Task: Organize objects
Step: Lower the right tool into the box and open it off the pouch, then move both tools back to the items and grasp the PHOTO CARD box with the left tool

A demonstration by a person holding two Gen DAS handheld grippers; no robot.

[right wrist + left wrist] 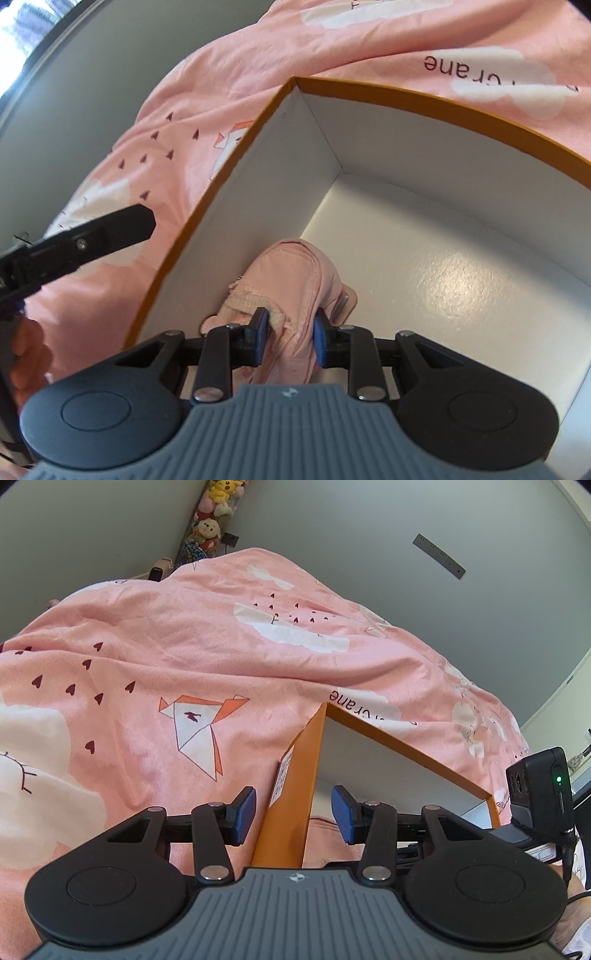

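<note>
An open box, orange outside and white inside, rests on a pink bed cover. In the right wrist view a small pink shoe stands in the box's near left corner against the wall, and my right gripper is shut on it, blue pads pressing its sides. The left wrist view shows my left gripper open astride the box's near wall, with a gap between each pad and the card. One black finger of the left gripper shows outside the box in the right wrist view.
The pink bed cover with clouds and paper cranes lies rumpled all around the box. Grey walls stand behind, with soft toys hanging in the corner. The right gripper's black camera unit sits at the box's right end. The box floor is bare white.
</note>
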